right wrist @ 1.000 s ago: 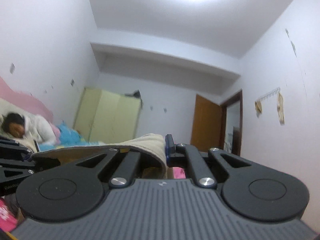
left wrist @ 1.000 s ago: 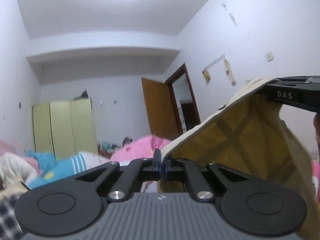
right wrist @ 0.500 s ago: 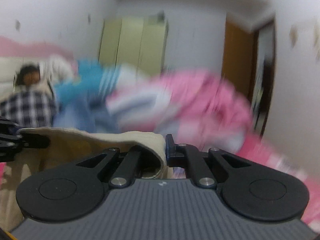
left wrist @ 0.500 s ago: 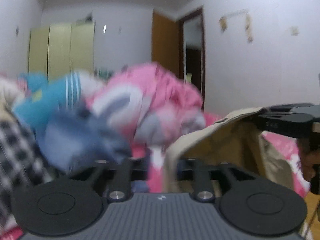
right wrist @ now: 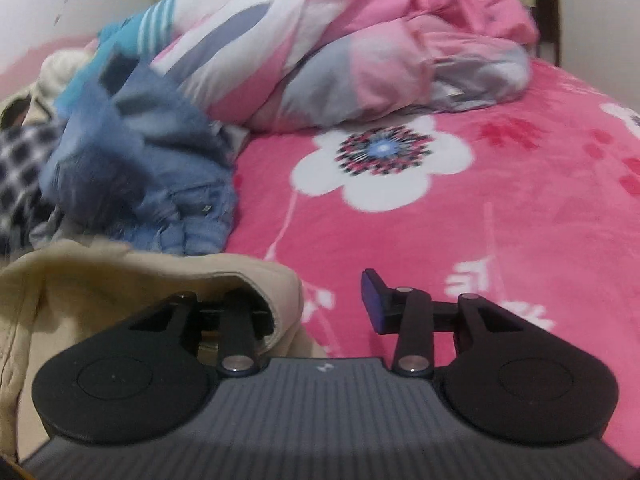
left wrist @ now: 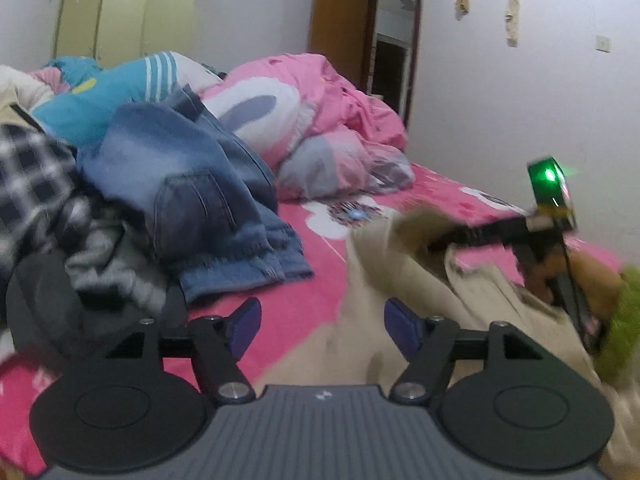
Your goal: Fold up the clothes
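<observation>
Blurring smears the left edge of both views, so the checked garment (left wrist: 28, 184) and the grey knit (left wrist: 112, 276) beside it are hard to make out, and a dark shape at the far left of the right wrist view may be a person's head, though I cannot tell. The jeans (left wrist: 200, 200) lie in a heap on the pink flowered blanket (right wrist: 500, 200), in front of the bunched pink duvet (left wrist: 312, 120) and a blue striped cover (left wrist: 120, 80).

The left gripper (left wrist: 322, 330) has its jaws apart and opening; the beige garment (left wrist: 400, 280) lies on the blanket just ahead, its near edge reaching between the blue pads (left wrist: 402, 330) without being pinched. In the right wrist view the right gripper (right wrist: 320, 304) is also opening: the beige garment (right wrist: 120, 280) drapes over the left finger and hides that pad, while the right pad (right wrist: 372, 300) stands clear over bare blanket. Seen from the left wrist, the right gripper (left wrist: 480, 236) is blurred above the cloth, a hand (left wrist: 560, 276) and green fuzzy sleeve (left wrist: 624, 320) cut off at the edge
</observation>
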`<state>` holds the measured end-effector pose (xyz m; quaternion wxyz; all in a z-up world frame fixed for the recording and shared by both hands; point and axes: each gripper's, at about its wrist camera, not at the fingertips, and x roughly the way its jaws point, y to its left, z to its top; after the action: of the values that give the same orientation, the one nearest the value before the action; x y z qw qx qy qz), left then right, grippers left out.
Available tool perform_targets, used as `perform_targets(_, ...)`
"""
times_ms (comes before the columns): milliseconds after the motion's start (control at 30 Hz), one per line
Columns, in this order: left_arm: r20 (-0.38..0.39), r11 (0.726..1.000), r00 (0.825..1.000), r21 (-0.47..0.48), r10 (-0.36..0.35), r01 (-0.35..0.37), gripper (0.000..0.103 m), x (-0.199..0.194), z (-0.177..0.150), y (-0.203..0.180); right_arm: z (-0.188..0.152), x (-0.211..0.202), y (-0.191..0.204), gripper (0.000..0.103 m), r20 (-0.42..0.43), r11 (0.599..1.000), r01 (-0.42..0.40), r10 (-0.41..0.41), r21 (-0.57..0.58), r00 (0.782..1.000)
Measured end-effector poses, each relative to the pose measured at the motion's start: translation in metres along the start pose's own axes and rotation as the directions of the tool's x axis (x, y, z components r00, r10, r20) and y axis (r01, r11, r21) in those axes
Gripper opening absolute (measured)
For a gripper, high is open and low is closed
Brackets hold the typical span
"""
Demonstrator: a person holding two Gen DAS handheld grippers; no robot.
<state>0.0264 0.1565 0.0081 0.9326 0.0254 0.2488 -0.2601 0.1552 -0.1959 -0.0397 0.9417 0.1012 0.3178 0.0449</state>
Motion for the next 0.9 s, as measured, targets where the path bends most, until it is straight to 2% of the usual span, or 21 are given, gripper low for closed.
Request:
perform_targets(100,-0.039,0.998,0.999,0.049,-0.034,0.036,0.07,-0.012,-0.023,-0.01,-0.004,-0.024,-0.018,0.037,0.032,0.998,-0.02,0.018,0.054,0.999)
perform_targets(200,-0.082,0.994,0.996,0.098,-0.031,0.039,0.071,-0.005,-0.041,-0.023,-0.012,-0.046,-0.027,0.04,0.057,0.99,-0.086,0.08,0.111,0.995)
perform_targets(333,-0.093,0.994,0.995,0.105,-0.025,0.035,0.071,0.009,-0.049,-0.028,-0.028,-0.072,-0.03,0.042,0.067,0.982,-0.107,0.098,0.155,0.993)
perform_targets(467,-0.079,0.99,0.996,0.134,-0.04,0.051,0.07,0.003,-0.046,-0.028,-0.045,-0.095,-0.03,0.054,0.084,0.981,-0.104,0.091,0.166,0.992)
perform_targets(700,-0.049,0.979,0.986,0.117,-0.162,0.166,0.075,-0.029,-0.051,-0.022,-0.057,-0.081,-0.038,0.065,0.05,0.963,-0.115,0.106,0.245,0.993)
perform_targets(800,-0.048,0.983,0.988,0.105,-0.145,0.15,0.075,-0.025,-0.055,-0.027,-0.06,-0.069,-0.038,0.066,0.048,0.95,-0.144,0.136,0.278,0.99)
perform_targets(900,-0.076,0.99,0.993,0.105,-0.09,0.098,0.075,-0.008,-0.057,-0.032,-0.065,-0.061,-0.033,0.067,0.039,0.948,-0.144,0.138,0.286,0.99)
